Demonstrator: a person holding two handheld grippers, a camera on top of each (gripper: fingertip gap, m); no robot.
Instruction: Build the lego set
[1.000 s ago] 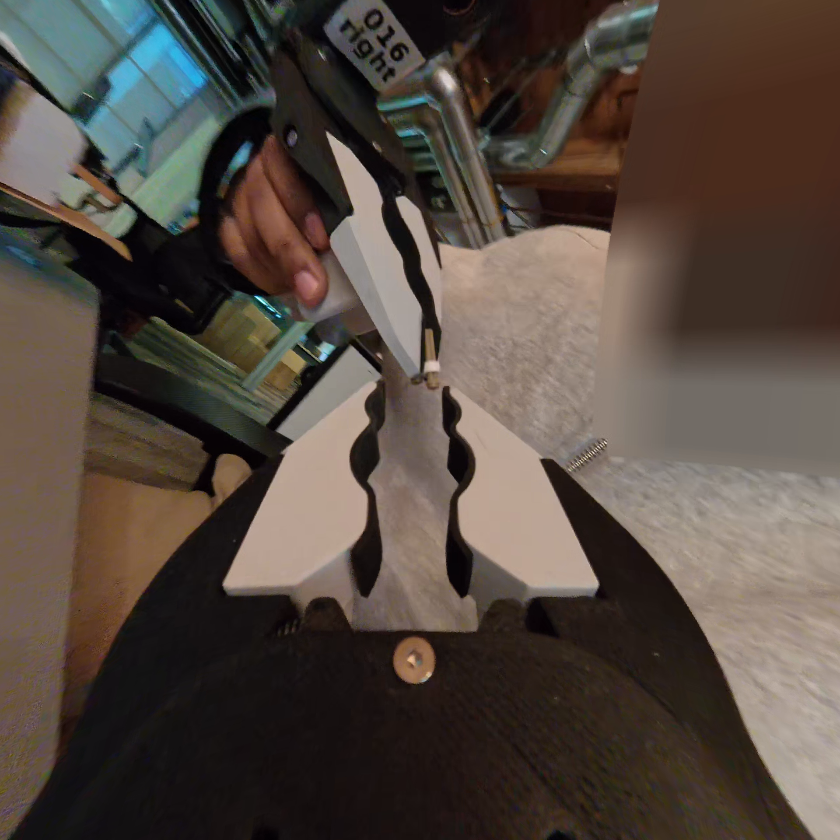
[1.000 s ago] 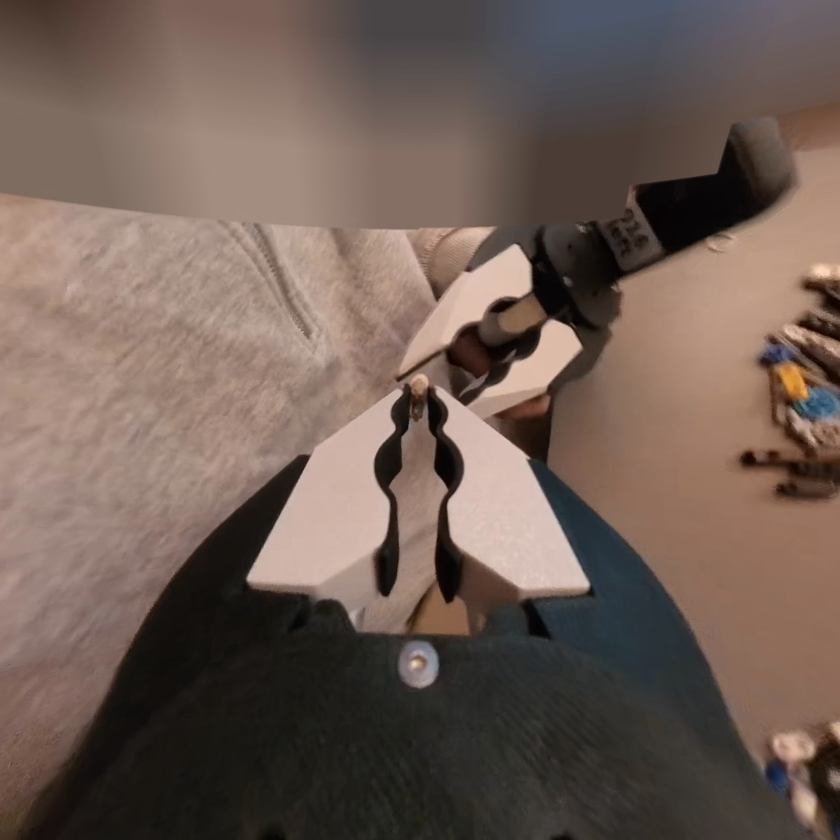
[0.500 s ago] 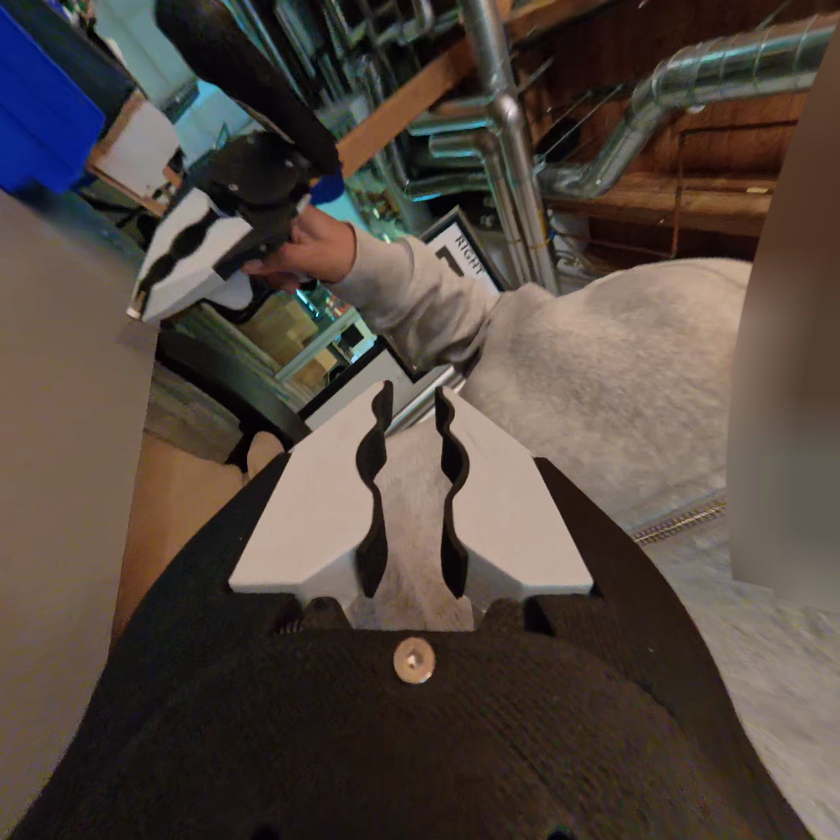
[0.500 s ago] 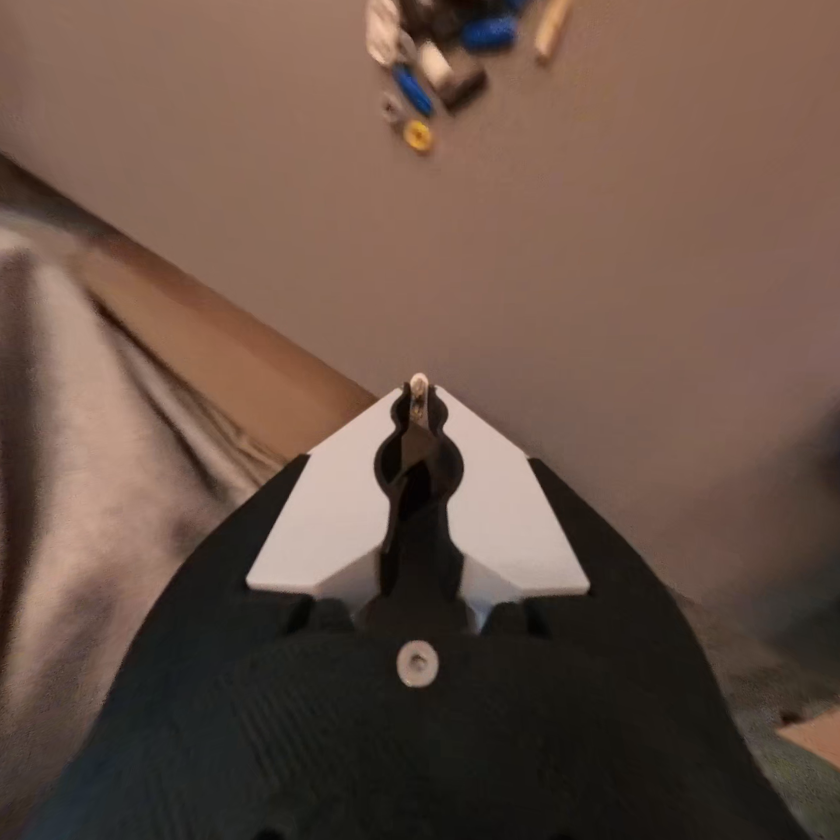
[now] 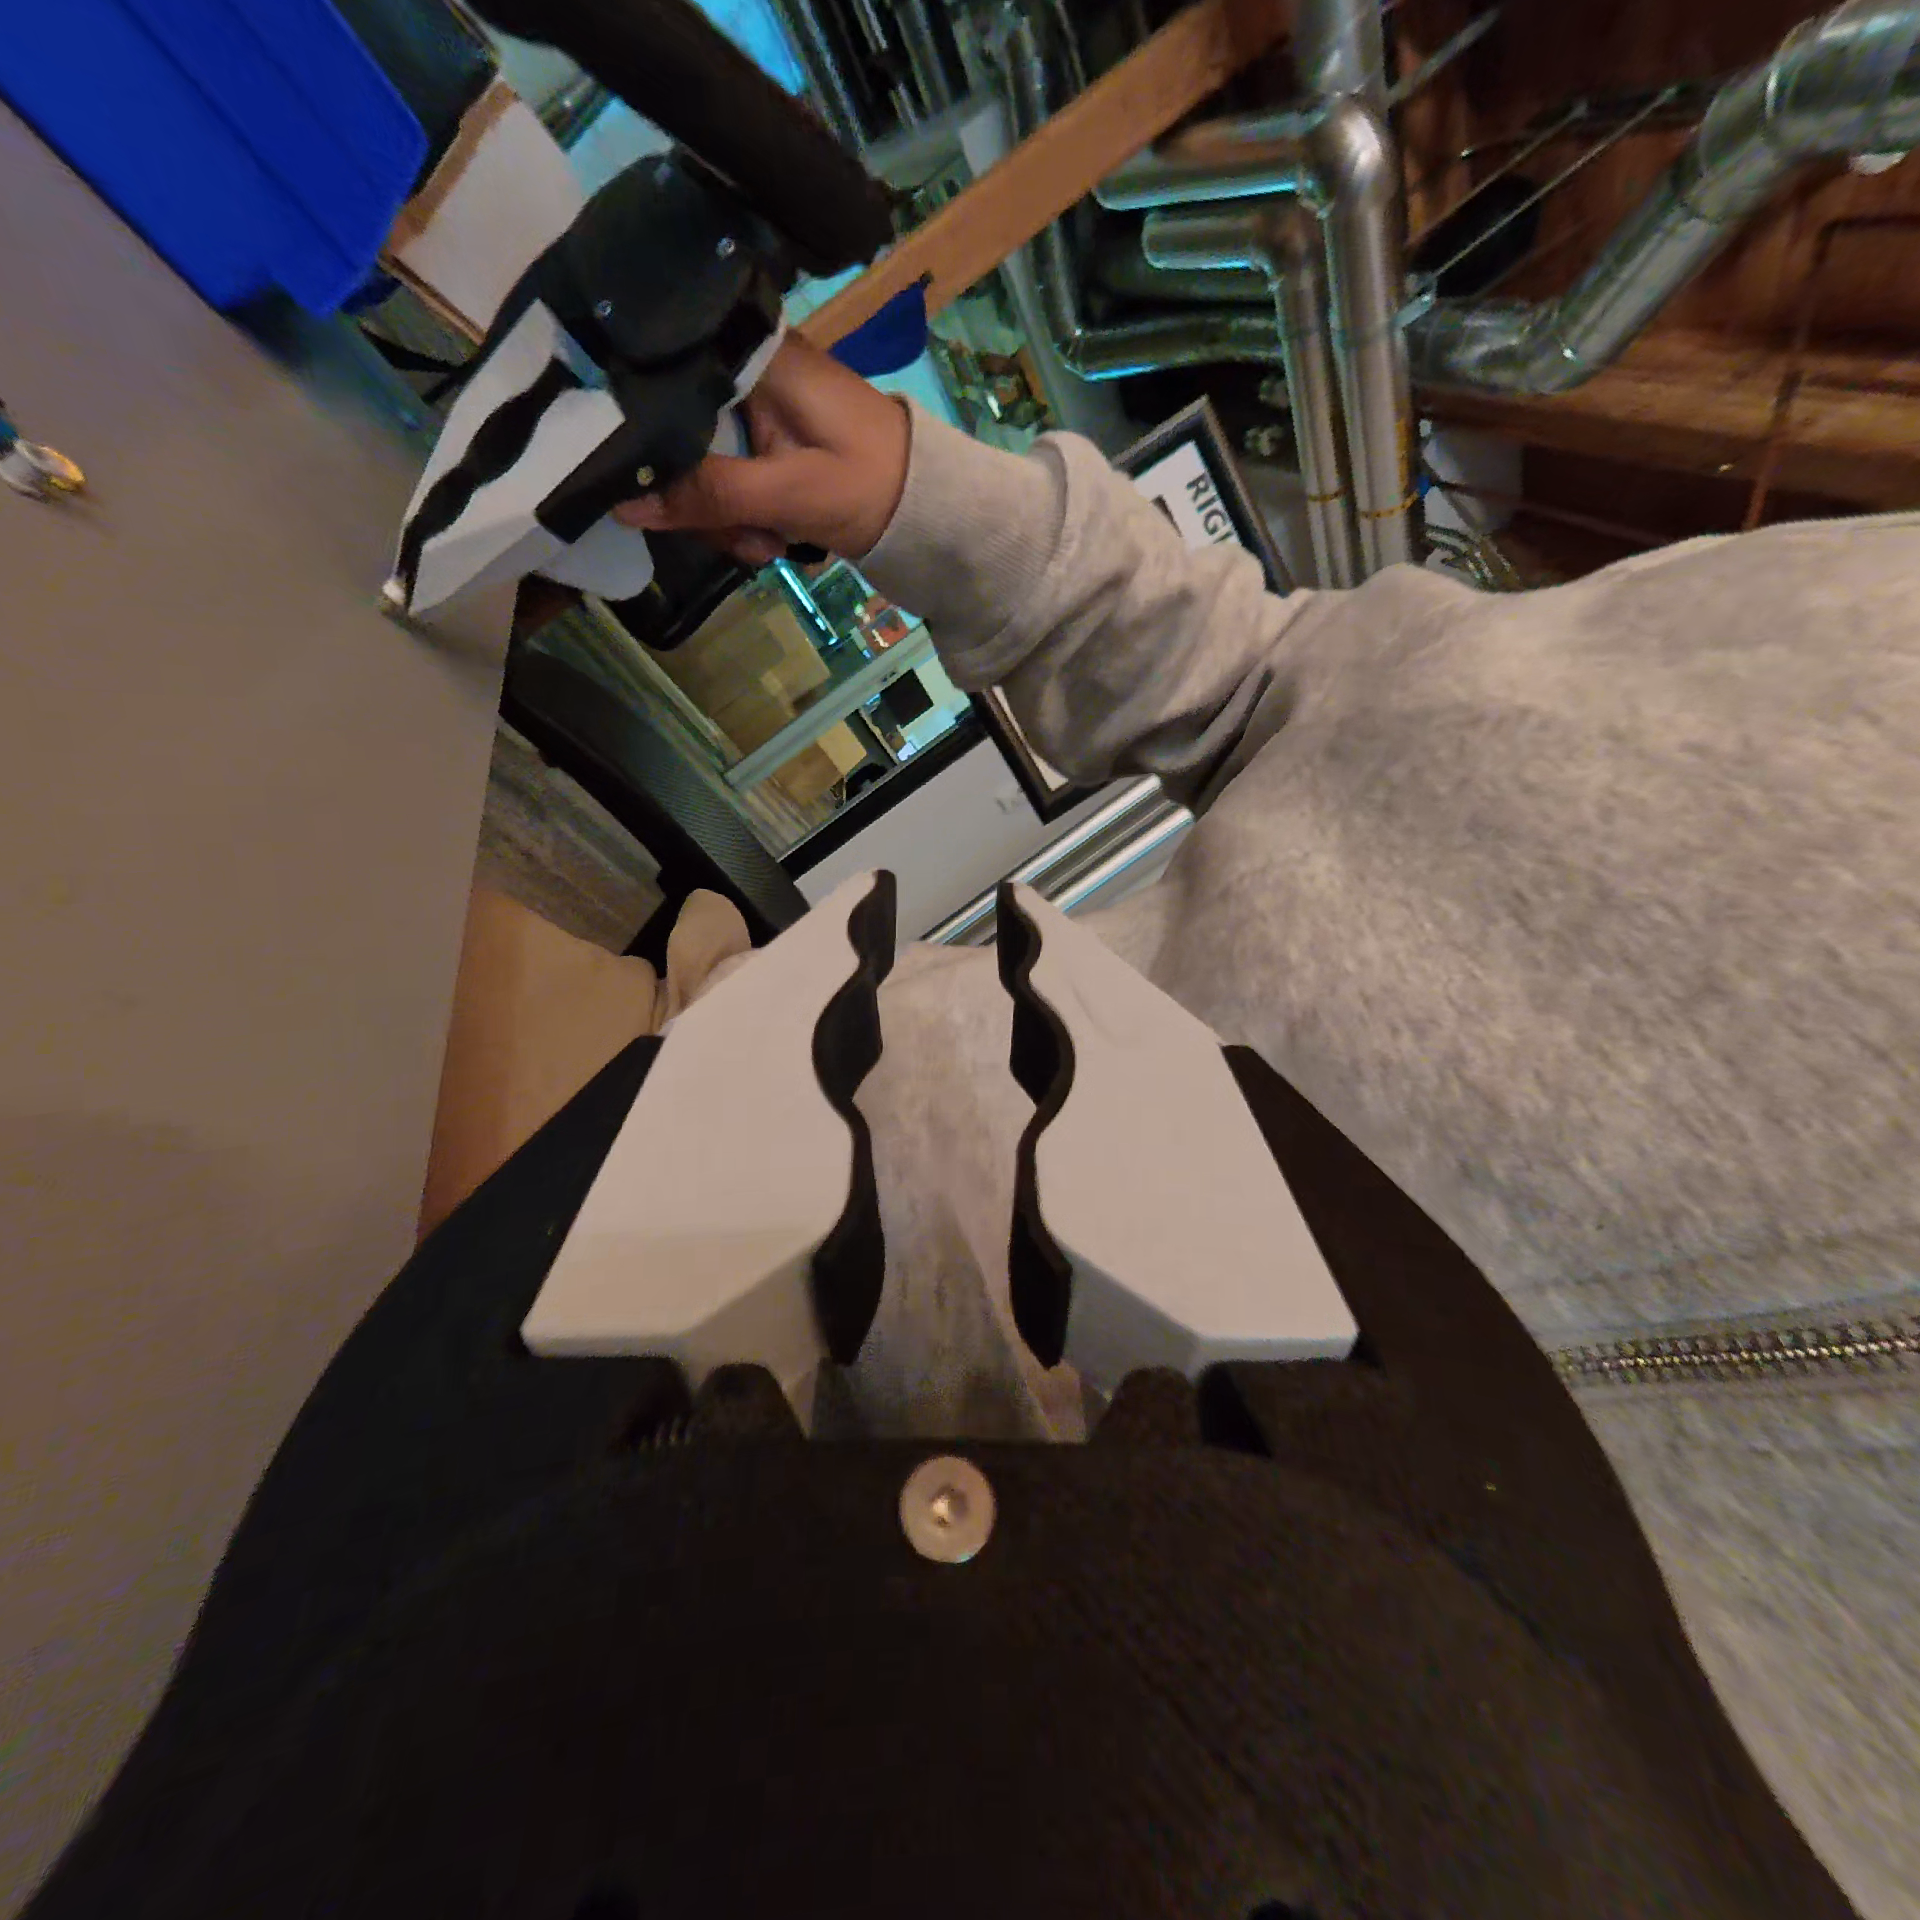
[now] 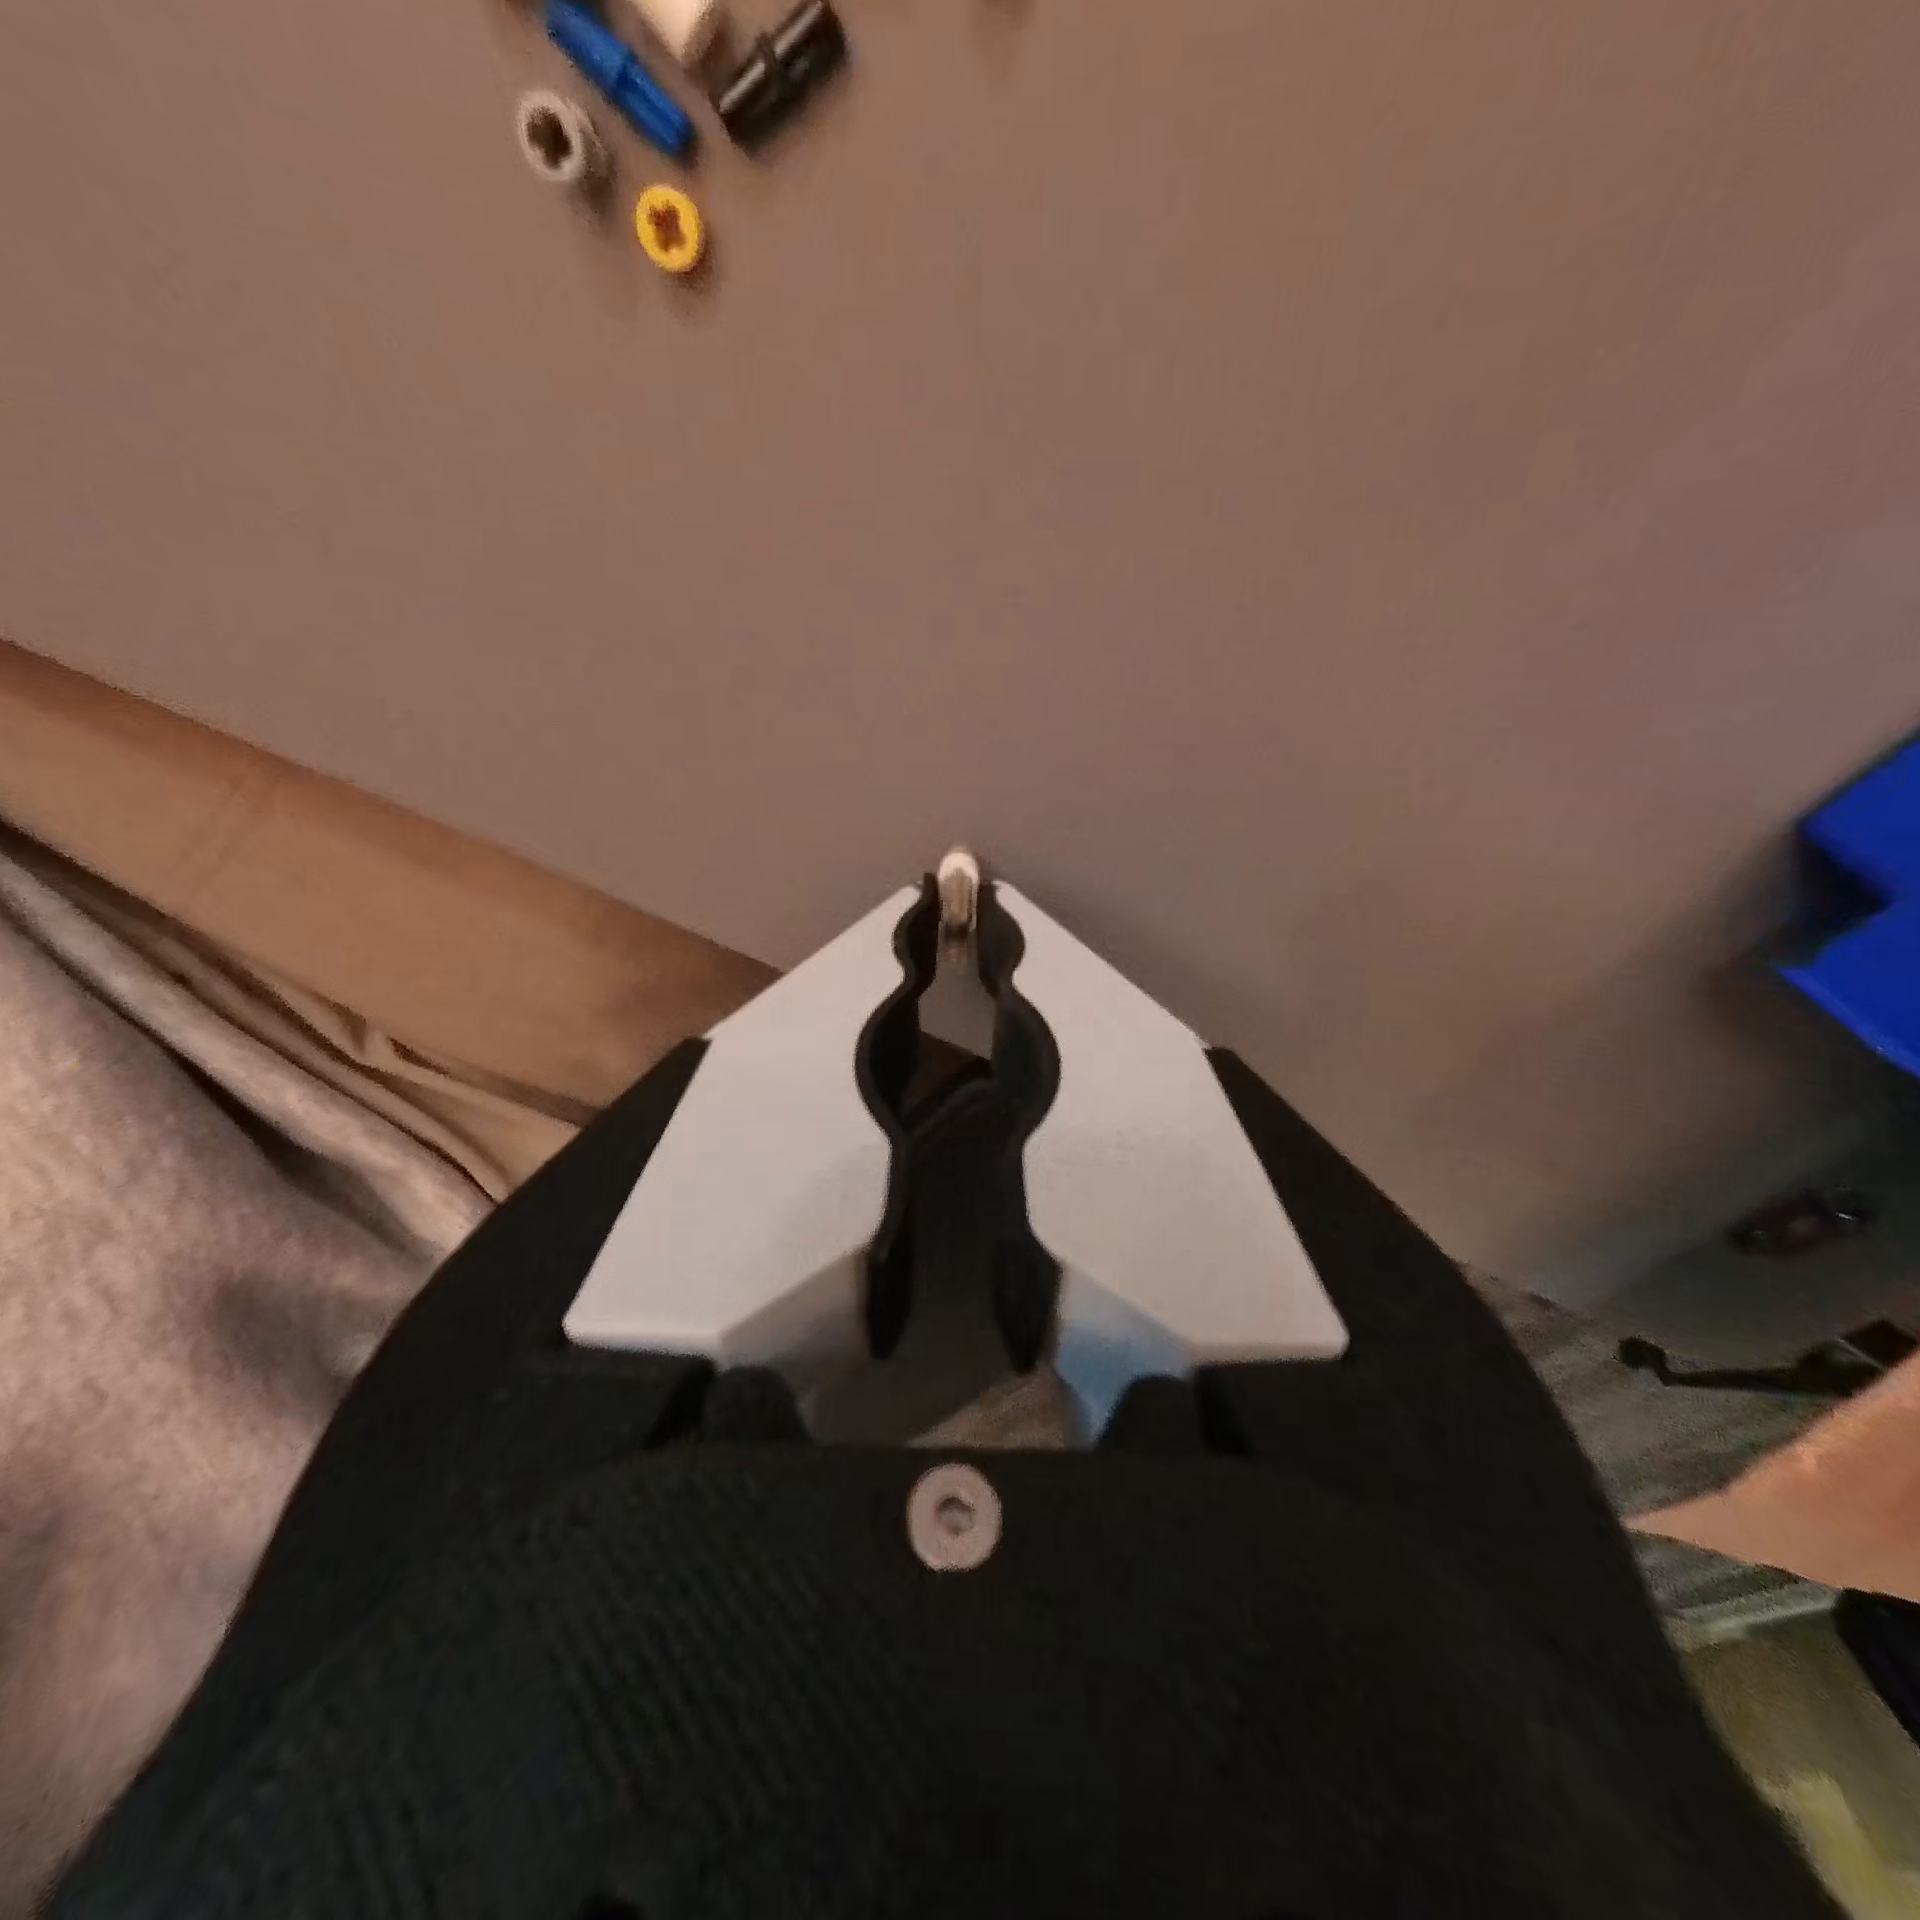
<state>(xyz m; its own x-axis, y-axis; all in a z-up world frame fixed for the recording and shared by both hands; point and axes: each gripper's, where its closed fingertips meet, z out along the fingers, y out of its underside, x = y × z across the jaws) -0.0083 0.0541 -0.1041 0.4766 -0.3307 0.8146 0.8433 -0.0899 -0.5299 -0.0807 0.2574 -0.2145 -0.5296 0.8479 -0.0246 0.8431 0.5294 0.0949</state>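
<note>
My right gripper [image 6: 958, 896] is shut on a small tan and white pin [image 6: 956, 881], its tip low over the grey table [image 6: 1143, 520] near the front edge. The same gripper shows in the left wrist view [image 5: 400, 592], held by a hand, tip touching or just above the table. My left gripper [image 5: 940, 904] is open and empty, held off the table's edge in front of the person's grey sweatshirt [image 5: 1507, 883]. Loose pieces lie at the far side: a yellow bush [image 6: 671, 227], a grey bush [image 6: 559, 135], a blue pin [image 6: 621, 75] and a black pin [image 6: 779, 73].
A blue bin [image 6: 1860, 914] stands at the table's right edge, also in the left wrist view [image 5: 208, 135]. The table's tan front edge [image 6: 312, 831] runs diagonally, with the person's lap below it. Small dark parts [image 6: 1797, 1216] lie on the table near the right. Some 25 cm of space lies between my two pairs of fingers. The right tips stand about 10 cm off the yellow bush [image 6: 671, 227]. Look for it in the left wrist view [image 5: 45, 462] too.
The right gripper has swung away from the left gripper's tips and out over the table, still holding the pin. The left gripper stays open and has hardly moved.
</note>
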